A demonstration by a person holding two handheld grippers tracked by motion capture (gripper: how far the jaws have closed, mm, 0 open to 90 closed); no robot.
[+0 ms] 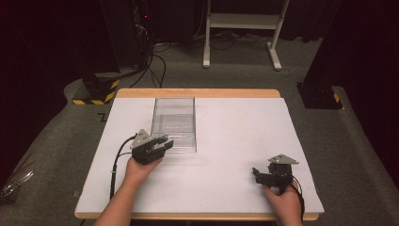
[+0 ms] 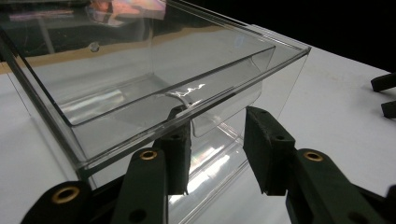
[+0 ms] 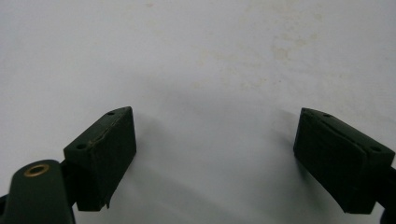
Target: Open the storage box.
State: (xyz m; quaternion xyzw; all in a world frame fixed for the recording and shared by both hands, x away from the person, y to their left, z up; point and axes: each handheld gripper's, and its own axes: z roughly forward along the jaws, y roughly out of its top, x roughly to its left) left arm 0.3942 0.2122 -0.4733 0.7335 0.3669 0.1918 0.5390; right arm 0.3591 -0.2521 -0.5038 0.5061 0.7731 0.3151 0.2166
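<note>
A clear plastic box (image 1: 173,120) with a clear drawer inside stands on the white table (image 1: 235,136), left of centre. My left gripper (image 1: 167,142) sits at the box's near end, its tips by the front face. In the left gripper view the box (image 2: 140,70) rises close ahead, and the drawer's curved pull tab (image 2: 224,112) lies between my left gripper (image 2: 217,140) jaws, with a gap left at the pads. My right gripper (image 1: 256,173) rests near the table's front right, held in a hand. Its jaws stand wide apart over bare white surface, so my right gripper (image 3: 215,149) holds nothing.
The table has a wooden far edge (image 1: 197,92). On the floor beyond it are a white desk frame (image 1: 242,28), cables, and black stands with yellow-black striped bases (image 1: 96,92). The right gripper's jaw tips (image 2: 385,93) show at the right edge of the left gripper view.
</note>
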